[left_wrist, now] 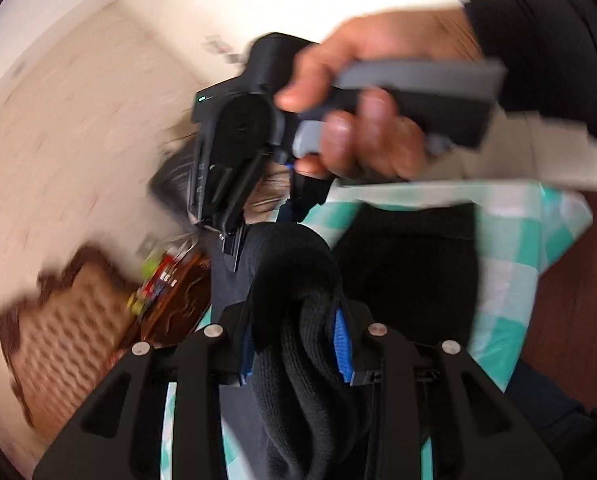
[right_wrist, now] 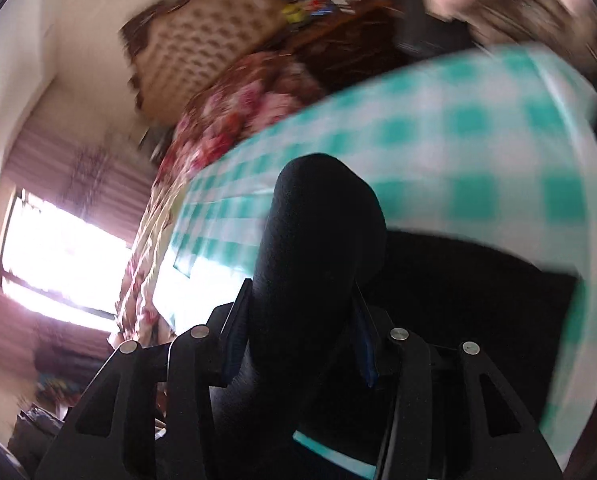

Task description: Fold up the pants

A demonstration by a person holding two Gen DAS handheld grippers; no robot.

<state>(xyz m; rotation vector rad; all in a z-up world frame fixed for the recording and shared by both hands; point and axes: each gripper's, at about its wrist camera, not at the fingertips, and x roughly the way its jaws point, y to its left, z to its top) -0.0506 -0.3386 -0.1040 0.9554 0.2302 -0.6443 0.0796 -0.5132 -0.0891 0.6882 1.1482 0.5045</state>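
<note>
Both the left hand-held gripper and the right hand-held gripper are clamped partway closed on bunched folds of the black pants, whose remaining fabric lies just ahead on the checked-cloth bench.

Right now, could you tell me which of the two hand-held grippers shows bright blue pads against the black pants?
The left hand-held gripper: blue pads flank the bunched black pants. The right hand-held gripper shows dark fingers, with hardly any blue visible.
</note>
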